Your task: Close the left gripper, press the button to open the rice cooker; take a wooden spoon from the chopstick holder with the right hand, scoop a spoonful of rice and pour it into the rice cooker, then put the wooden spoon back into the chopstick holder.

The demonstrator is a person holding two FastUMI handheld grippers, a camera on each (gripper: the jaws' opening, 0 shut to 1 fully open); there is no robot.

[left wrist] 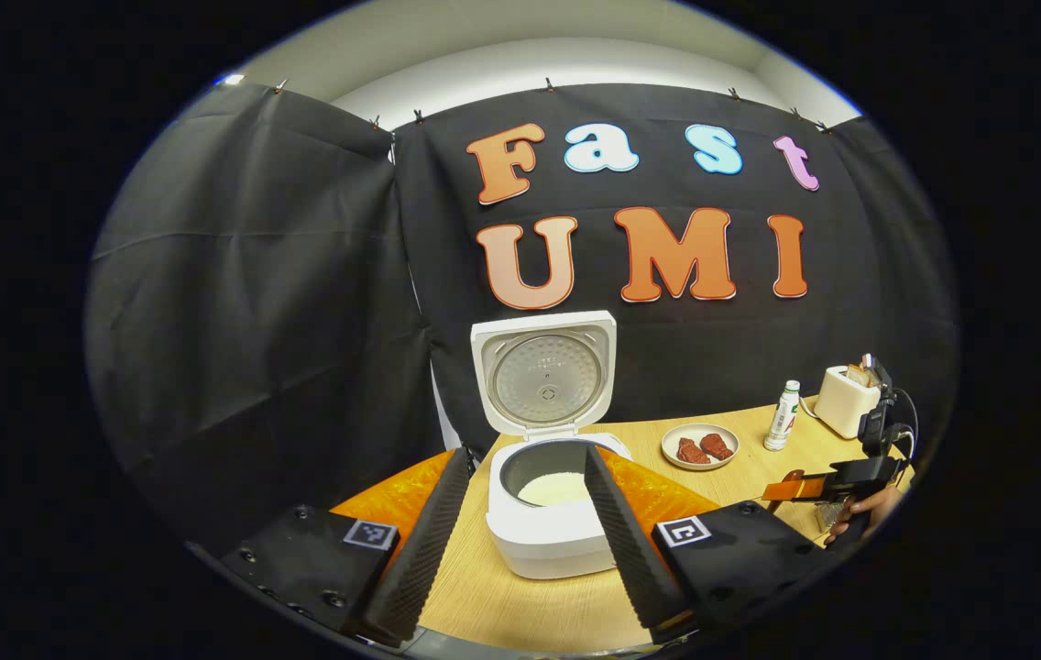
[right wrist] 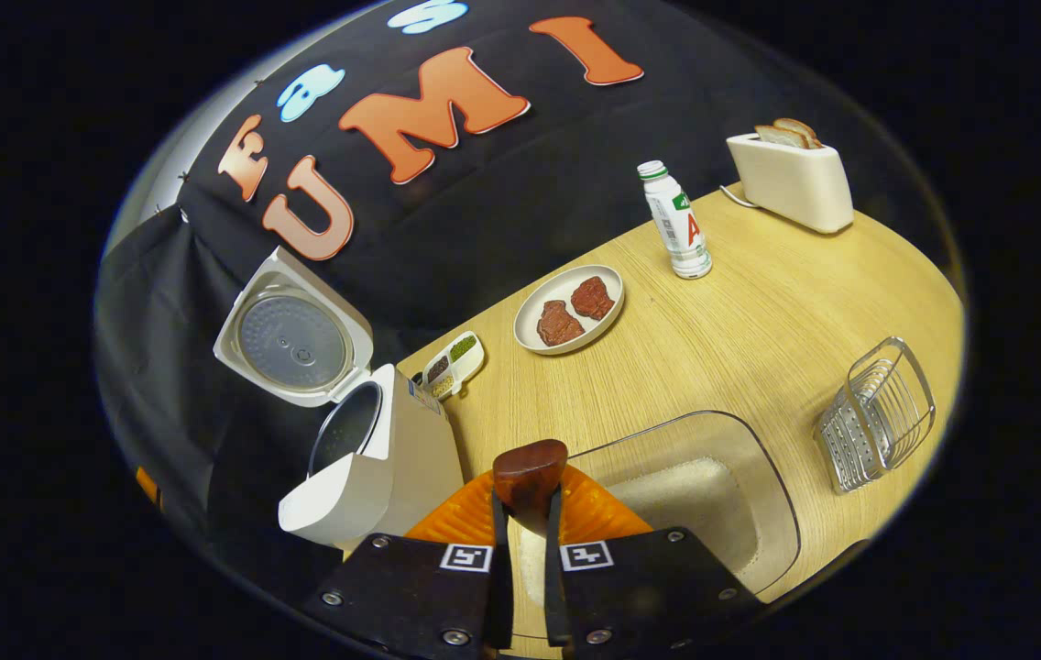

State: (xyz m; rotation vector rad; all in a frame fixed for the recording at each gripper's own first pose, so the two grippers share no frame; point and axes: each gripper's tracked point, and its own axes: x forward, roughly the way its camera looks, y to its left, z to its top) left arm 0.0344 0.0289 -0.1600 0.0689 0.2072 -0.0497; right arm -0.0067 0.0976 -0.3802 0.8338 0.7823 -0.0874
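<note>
The white rice cooker [left wrist: 543, 536] stands open with its lid [left wrist: 543, 376] raised, and white rice lies in the inner pot [left wrist: 553, 488]. My left gripper [left wrist: 528, 454] is open, its fingers spread to either side of the cooker a little in front of it. My right gripper [right wrist: 526, 504] is shut on the handle of a dark wooden spoon [right wrist: 530, 469]. The spoon's bowl points forward over the near edge of a clear container of rice [right wrist: 713, 500]. The open cooker [right wrist: 374, 458] is to its left. The wire chopstick holder [right wrist: 878, 412] stands at the right. The right gripper [left wrist: 818, 486] is also seen at the far right, held by a hand [left wrist: 860, 513].
On the wooden table [right wrist: 759, 321] are a plate with two pieces of meat [right wrist: 568, 309], a small divided dish of beans [right wrist: 453, 362], a white bottle [right wrist: 676, 220] and a toaster with bread [right wrist: 791, 179]. The black cloth wall stands close behind the cooker.
</note>
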